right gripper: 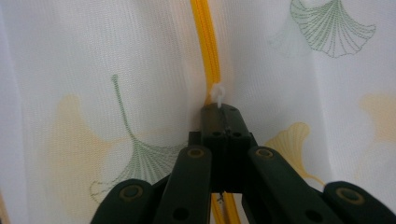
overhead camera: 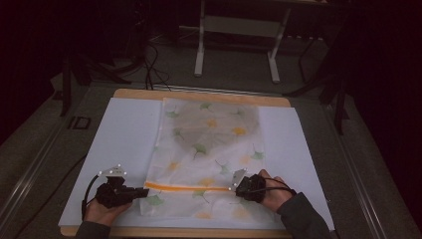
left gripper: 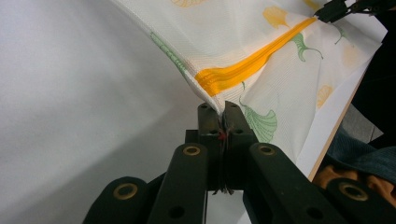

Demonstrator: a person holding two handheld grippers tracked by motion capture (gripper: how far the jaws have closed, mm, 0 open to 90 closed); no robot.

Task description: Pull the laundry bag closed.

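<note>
- Table [overhead camera: 278,102] surface is taking up the middle of the high view, its wooden edge peeking out along the top and bottom, with a white sheet [overhead camera: 124,134] covering nearly all of it, probably as a plain backdrop for the work.
- Mesh bag [overhead camera: 214,149], white and printed with green and yellow ginkgo leaves, is lying flat on the sheet at the centre of the frame, running from the upper edge of the table down toward the person.
- Orange zipper [overhead camera: 186,187] is crossing the bag's lower part from left to right; it looks closed along the stretch between the two tools.
- Left gripper [overhead camera: 142,191], at the lower left of the high view, is pinching the bag's edge right at the zipper's end, jaws pressed together on the cloth. In the left gripper view [left gripper: 219,116] the fabric is lifting slightly off the sheet there. I judge this grip is anchoring the bag so the zipper can run without bunching.
- Right gripper [overhead camera: 238,185], at the lower centre-right, is sitting over the zipper's other end. In the right gripper view [right gripper: 220,109] its jaws are closed on the small white zipper pull [right gripper: 217,95], apparently ready to draw it along.
</note>
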